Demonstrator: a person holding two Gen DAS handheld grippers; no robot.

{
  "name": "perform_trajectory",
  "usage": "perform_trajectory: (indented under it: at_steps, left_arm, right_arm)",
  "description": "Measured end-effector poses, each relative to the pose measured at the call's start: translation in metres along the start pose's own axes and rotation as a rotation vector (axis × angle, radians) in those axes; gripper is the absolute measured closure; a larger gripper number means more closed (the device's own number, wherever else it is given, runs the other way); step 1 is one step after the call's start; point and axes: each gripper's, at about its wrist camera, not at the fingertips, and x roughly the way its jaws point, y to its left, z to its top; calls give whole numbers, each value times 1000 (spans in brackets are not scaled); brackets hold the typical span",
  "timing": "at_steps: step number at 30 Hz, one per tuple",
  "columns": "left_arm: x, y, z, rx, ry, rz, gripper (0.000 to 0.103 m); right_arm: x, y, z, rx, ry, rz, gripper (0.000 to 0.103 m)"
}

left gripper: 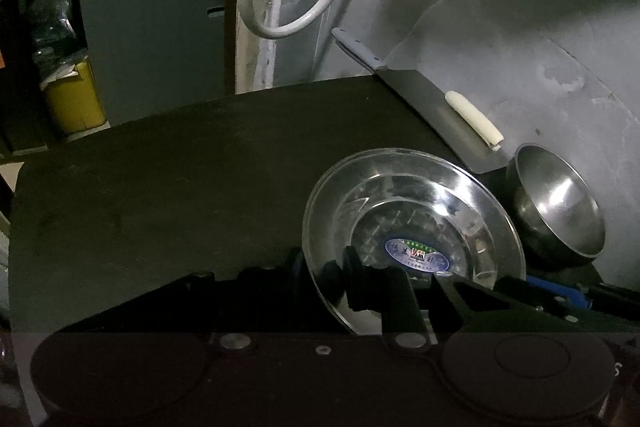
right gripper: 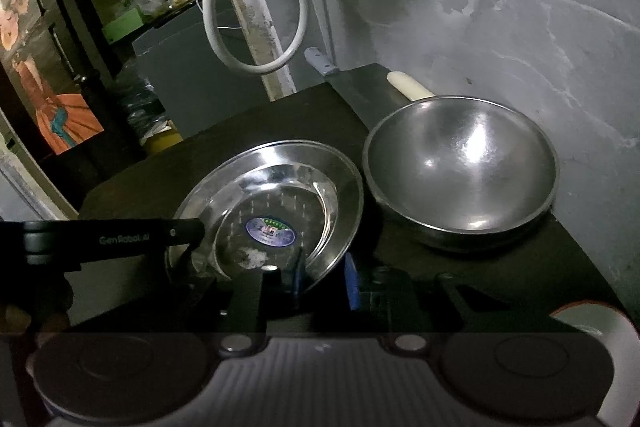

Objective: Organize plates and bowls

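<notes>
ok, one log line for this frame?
left gripper: shut on steel plate rim | right gripper: shut on same rim | steel bowl: beside plate, free | stage: plate gripped two-handed, not stacked

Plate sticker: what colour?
Blue oval sticker with a green top band, centred in the steel plate; clearest in the right wrist view.

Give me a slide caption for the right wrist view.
Both grippers clamp the steel plate rim beside a steel bowl on the dark table.
</notes>
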Motion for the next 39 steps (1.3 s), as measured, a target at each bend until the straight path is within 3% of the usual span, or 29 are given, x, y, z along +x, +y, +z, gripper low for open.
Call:
perform_trajectory:
  at_steps: [11,27,39]
  left_arm:
    - [-41,11,-14,1,-52,9,80]
    - [-129,2,-53,12,-154,2,80]
    - [-167,-10,-89,35,-157,-14,80]
  right_arm:
    - [-30,20,-5,-47,-46,63,79]
    - [-113,38,-32,-86,-120,120,79]
    - [-150,34,-62,-83,-126,129,79]
